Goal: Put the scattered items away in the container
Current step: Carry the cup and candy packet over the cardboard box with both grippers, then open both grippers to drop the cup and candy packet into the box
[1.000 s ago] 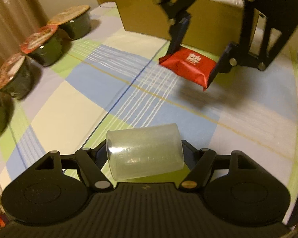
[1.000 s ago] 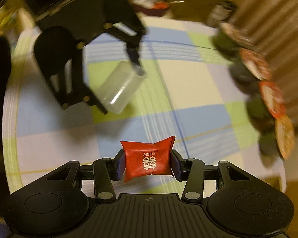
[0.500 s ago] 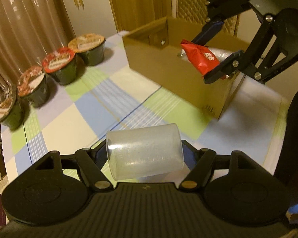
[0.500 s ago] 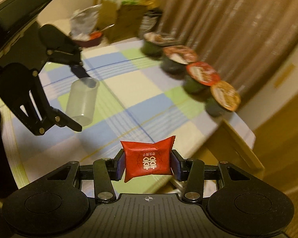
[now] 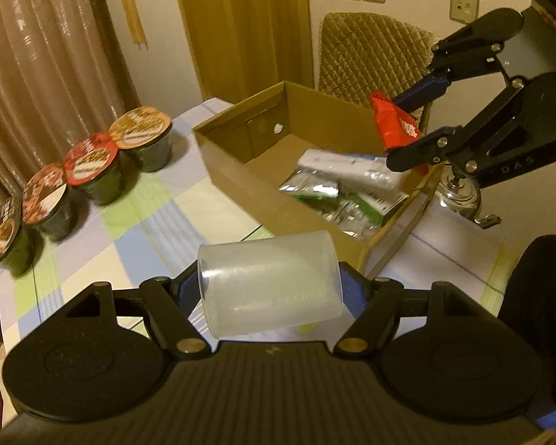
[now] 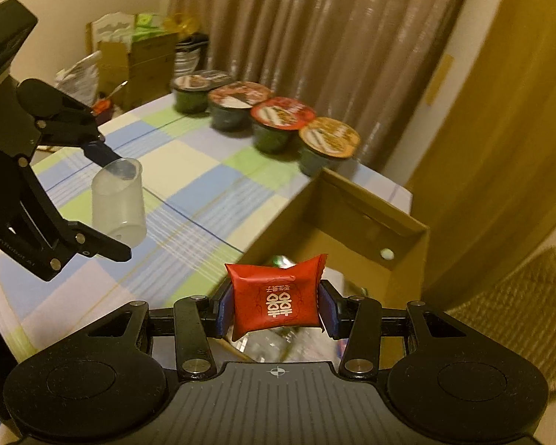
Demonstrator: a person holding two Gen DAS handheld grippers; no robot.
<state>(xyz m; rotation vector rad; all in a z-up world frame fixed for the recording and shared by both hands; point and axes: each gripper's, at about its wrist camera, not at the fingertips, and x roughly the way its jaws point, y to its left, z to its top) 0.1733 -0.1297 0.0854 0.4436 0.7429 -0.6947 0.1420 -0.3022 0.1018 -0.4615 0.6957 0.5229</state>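
My left gripper (image 5: 268, 289) is shut on a translucent plastic cup (image 5: 270, 287), held sideways above the table just before the near wall of the open cardboard box (image 5: 241, 181). The same cup (image 6: 118, 200) shows in the right wrist view, clamped by the left gripper (image 6: 109, 204). My right gripper (image 6: 276, 304) is shut on a red candy packet (image 6: 276, 300) and holds it over the box (image 6: 389, 222). In the left wrist view the right gripper (image 5: 413, 126) hangs above the box's right end with the packet (image 5: 394, 128). Several foil packets (image 5: 337, 181) lie inside the box.
A row of several lidded instant noodle bowls (image 5: 92, 167) stands along the table's curtain side, also in the right wrist view (image 6: 278, 122). A quilted chair (image 5: 370, 55) is behind the box. A metal stand (image 5: 459, 193) sits right of it. Clutter and cartons (image 6: 137, 59) lie beyond the table.
Both grippers have risen from the tablecloth and swung toward the box. The red packet is now over the box opening and the cup is near its front wall.
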